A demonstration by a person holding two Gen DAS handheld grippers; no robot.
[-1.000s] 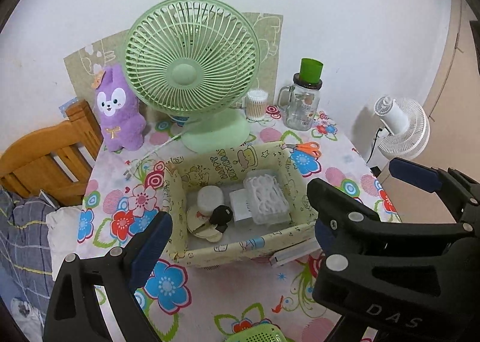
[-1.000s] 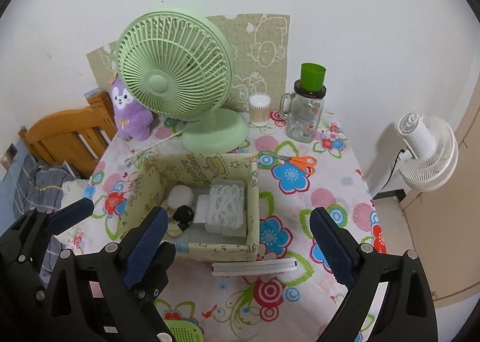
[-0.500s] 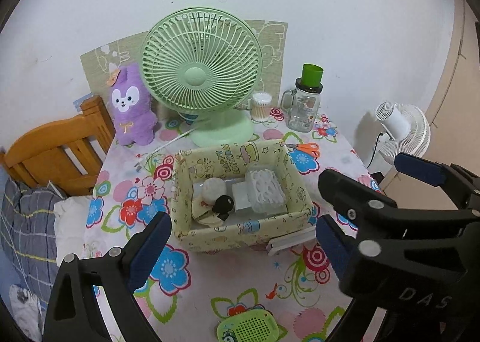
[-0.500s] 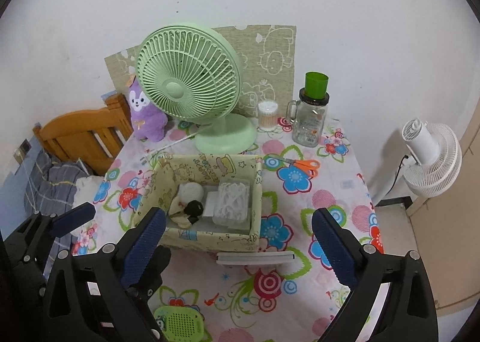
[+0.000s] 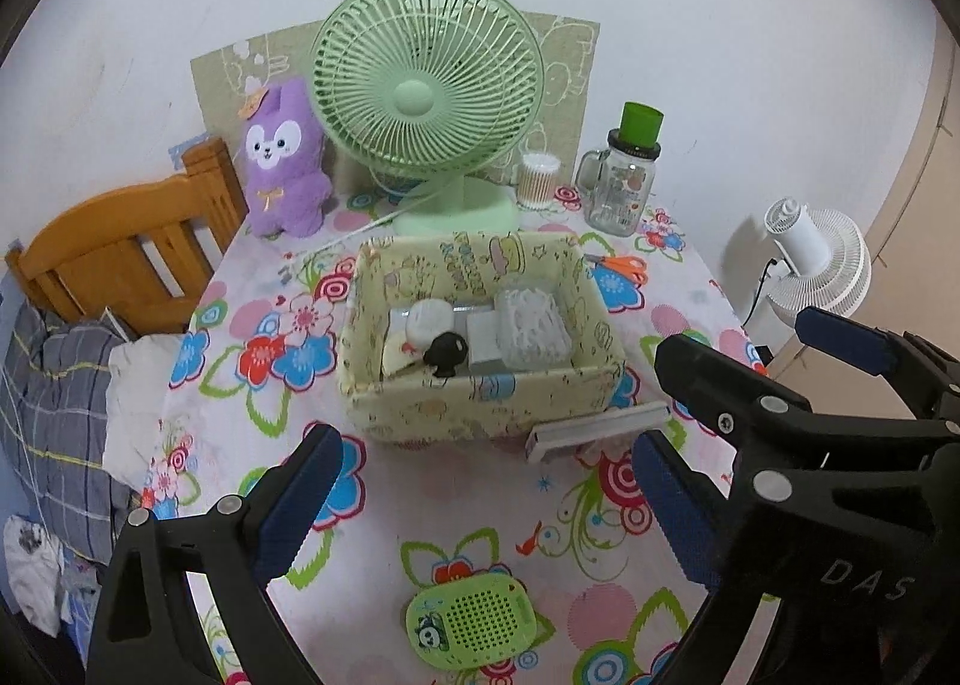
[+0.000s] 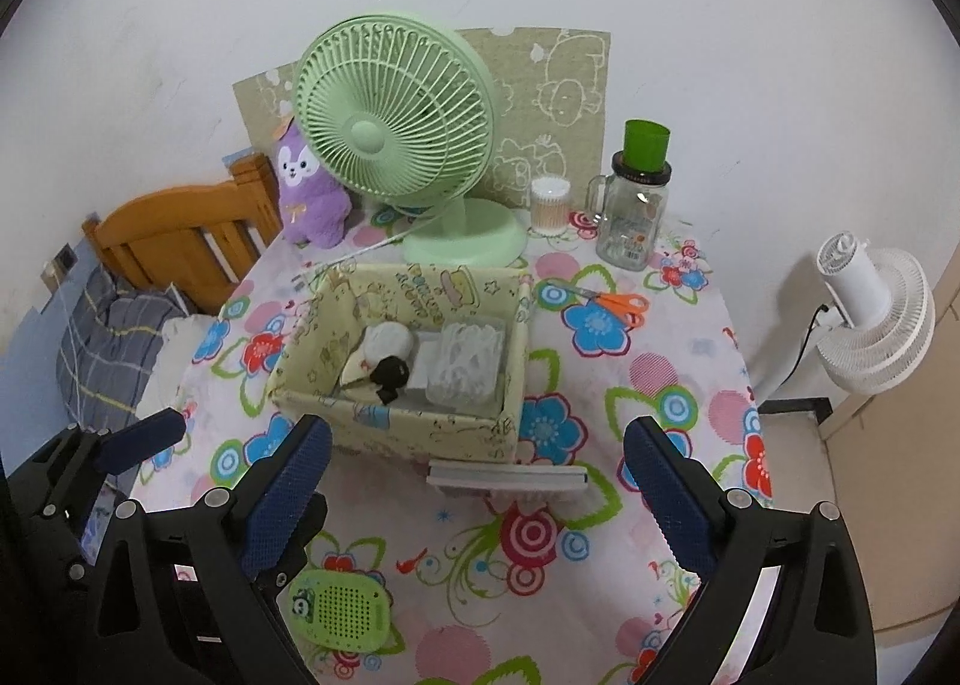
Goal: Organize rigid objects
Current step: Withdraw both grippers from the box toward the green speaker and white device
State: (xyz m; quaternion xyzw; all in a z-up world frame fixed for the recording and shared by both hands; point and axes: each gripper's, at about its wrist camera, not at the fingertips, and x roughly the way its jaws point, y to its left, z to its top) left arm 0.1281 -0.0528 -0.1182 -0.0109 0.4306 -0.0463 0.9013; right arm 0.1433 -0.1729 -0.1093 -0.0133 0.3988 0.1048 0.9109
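Both grippers, left and right, hover with jaws apart and empty above a flowered surface, near a yellow box, a white comb and a green case.

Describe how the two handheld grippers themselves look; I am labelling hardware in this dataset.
Both the left gripper and the right gripper are matte black plastic frames with silver screws. Each has two fingers faced with dark blue textured pads. In the left wrist view, white letters reading "DAS" mark the right gripper's body. No cables or sleeves show.
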